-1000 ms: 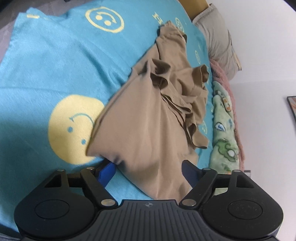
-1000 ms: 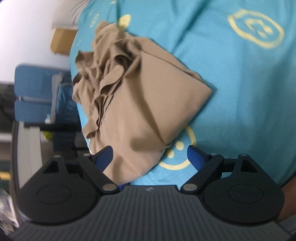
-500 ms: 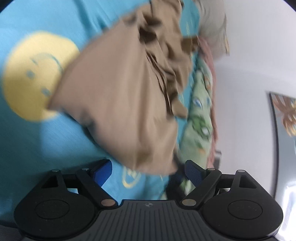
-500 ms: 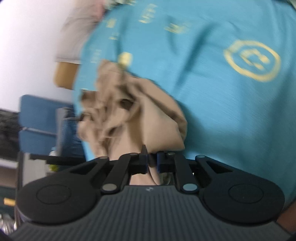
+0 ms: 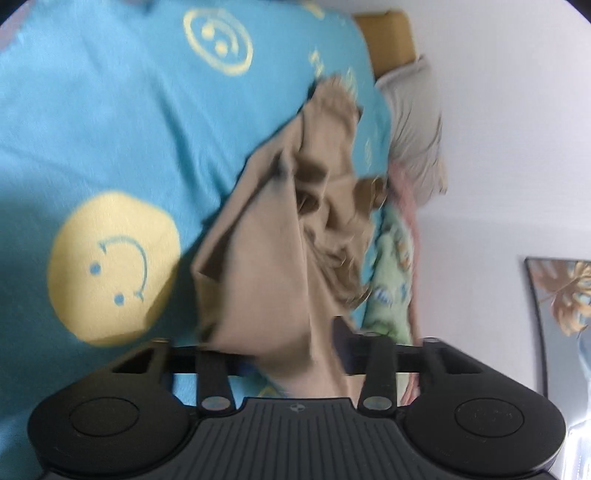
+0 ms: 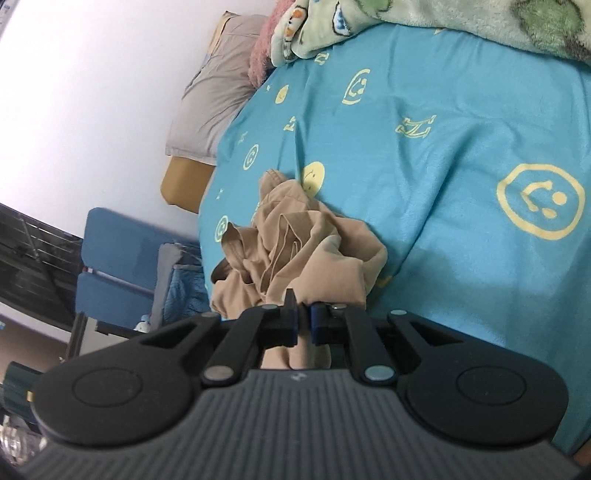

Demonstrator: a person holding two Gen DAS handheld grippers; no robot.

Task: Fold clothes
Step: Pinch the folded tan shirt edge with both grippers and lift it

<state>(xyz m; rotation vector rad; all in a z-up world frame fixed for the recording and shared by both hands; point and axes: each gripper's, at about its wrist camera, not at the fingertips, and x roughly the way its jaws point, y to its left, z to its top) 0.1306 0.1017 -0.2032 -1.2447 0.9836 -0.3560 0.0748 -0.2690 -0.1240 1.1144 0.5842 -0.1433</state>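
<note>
A crumpled tan garment (image 5: 258, 266) lies on a turquoise bed sheet (image 5: 110, 110) printed with yellow smiley faces. Its near edge runs up into my left gripper (image 5: 291, 350). That gripper's jaws are closing and bunched cloth fills the gap between them; the left finger is hidden by the fabric. In the right wrist view the same garment (image 6: 314, 251) is heaped near the bed's left edge on the sheet (image 6: 461, 147). My right gripper (image 6: 303, 325) is shut on a fold of it, held slightly off the sheet.
A grey pillow (image 6: 218, 92) and a green printed blanket (image 6: 406, 18) lie at the head of the bed against a white wall. A blue chair (image 6: 114, 266) stands beside the bed. A framed picture (image 5: 561, 295) leans at the right.
My right gripper closed on the garment's near fold and rose with it. My left gripper's jaws went from wide apart to narrow around the cloth edge. The garment is more bunched.
</note>
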